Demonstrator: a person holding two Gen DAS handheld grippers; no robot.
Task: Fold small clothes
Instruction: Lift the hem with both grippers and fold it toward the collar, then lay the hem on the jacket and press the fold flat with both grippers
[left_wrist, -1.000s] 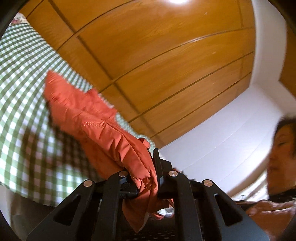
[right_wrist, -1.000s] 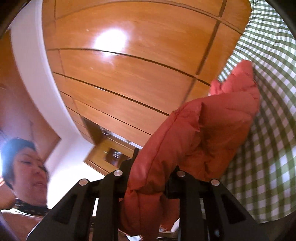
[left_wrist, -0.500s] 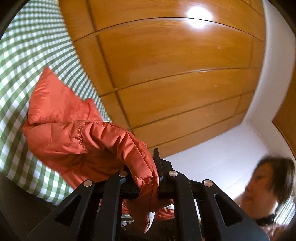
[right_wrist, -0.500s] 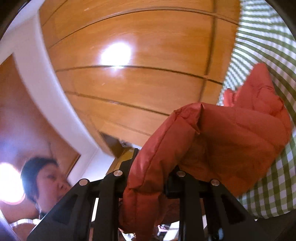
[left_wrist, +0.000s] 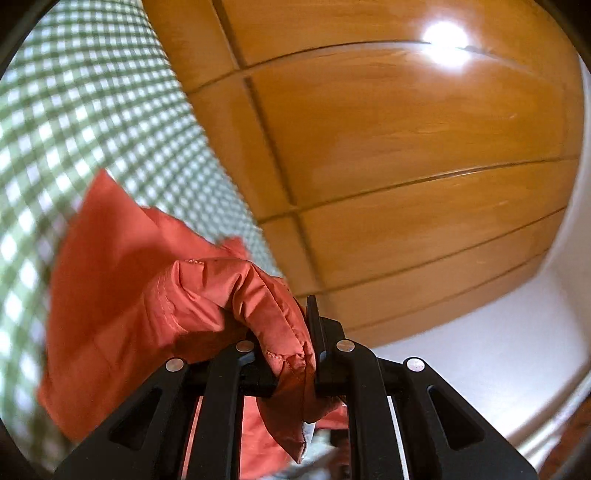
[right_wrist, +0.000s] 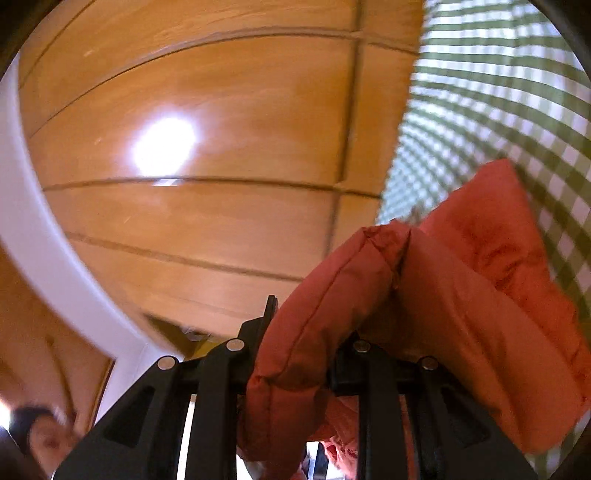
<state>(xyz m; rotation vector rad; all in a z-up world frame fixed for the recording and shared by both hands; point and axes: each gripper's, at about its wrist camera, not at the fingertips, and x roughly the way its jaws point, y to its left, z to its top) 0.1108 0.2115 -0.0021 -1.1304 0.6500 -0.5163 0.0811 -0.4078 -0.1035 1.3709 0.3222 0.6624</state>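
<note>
An orange-red padded garment (left_wrist: 140, 295) hangs in the air between my two grippers. My left gripper (left_wrist: 291, 354) is shut on one puffy edge of it, and the cloth trails off to the left. In the right wrist view my right gripper (right_wrist: 299, 354) is shut on another edge of the same garment (right_wrist: 461, 295), which trails to the right. Both cameras are tilted steeply up and sideways, so the green-and-white checked cloth (left_wrist: 74, 110) fills one side of each view; it also shows in the right wrist view (right_wrist: 498, 92).
Glossy wooden panels (left_wrist: 388, 147) with a lamp glare fill most of both views. A white wall (left_wrist: 480, 350) lies at the lower right of the left view. The person's blurred face (right_wrist: 40, 439) is at the lower left of the right view.
Both grippers have swung on while still gripping the garment. The checked cloth has slid toward the top corners, and the person's face has left the left view and dropped low in the right view.
</note>
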